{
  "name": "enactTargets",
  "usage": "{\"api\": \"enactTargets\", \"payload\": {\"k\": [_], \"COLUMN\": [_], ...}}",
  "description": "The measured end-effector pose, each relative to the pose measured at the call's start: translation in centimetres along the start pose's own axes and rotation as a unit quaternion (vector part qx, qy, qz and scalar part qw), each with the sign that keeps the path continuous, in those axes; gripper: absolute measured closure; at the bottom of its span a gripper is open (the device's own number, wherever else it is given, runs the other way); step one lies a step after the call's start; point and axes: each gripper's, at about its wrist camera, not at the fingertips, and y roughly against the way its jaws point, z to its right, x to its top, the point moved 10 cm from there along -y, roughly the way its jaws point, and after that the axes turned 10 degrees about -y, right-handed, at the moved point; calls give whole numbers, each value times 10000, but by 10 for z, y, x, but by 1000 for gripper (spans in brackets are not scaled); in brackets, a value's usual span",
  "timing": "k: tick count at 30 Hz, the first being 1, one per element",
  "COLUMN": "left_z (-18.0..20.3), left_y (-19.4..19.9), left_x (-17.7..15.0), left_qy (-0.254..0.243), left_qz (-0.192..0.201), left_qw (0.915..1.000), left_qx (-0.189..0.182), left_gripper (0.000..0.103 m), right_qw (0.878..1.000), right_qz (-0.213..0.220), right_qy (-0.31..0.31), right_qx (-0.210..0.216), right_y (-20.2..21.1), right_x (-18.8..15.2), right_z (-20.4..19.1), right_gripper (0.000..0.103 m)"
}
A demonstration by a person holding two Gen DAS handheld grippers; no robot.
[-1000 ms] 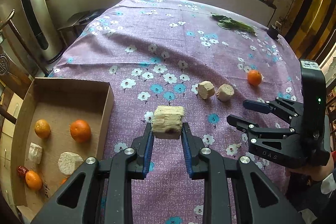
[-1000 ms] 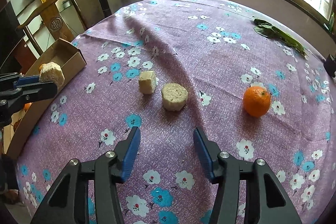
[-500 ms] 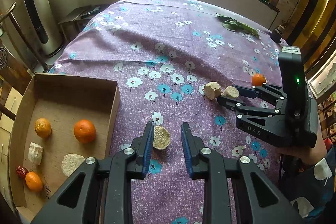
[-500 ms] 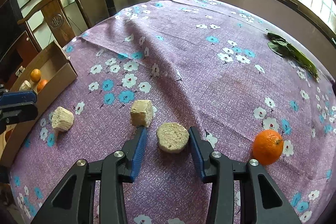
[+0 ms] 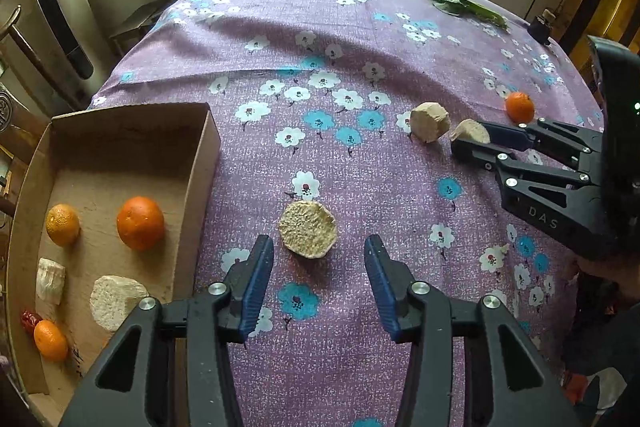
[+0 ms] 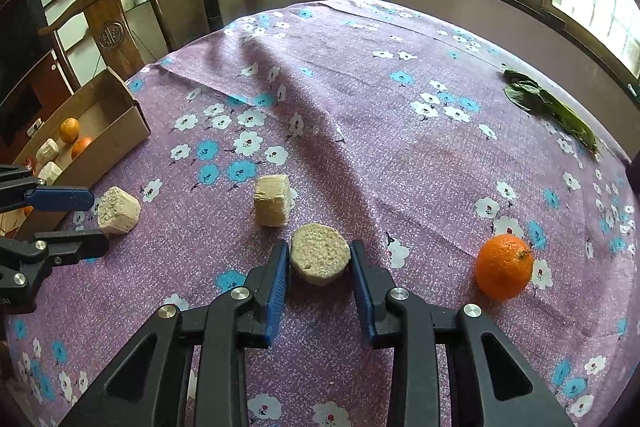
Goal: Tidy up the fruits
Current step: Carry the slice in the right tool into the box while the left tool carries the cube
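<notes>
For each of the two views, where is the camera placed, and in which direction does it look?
Left wrist view: on the left tool, looking across the table toward the windows; a beige chunk lies ahead; the right tool shows at right.
Right wrist view: on the right tool, whose pads flank the round chunk; the left tool shows at left.
Shared: cardboard box, orange.
</notes>
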Motion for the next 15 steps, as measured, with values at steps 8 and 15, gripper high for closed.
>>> {"api": "enactTargets", "payload": {"k": [8,15], "left_z": [-4,-1], "left_y": [-15,-5], "left_x": [-1,-4], "left_qy": [44,69], "left_qz": [-3,140], "left_qw": [10000,9999], "left_qx": [44,-25], "left_gripper": [75,75], "right_qw": [10000,9998], "right_qz": [-30,-85], "right_qy": [-31,-127], "right_qx": [-13,92], "right_y": [5,22], "right_x": [-5,-18], "right_z": [-4,-11], "right_gripper": [72,72]}}
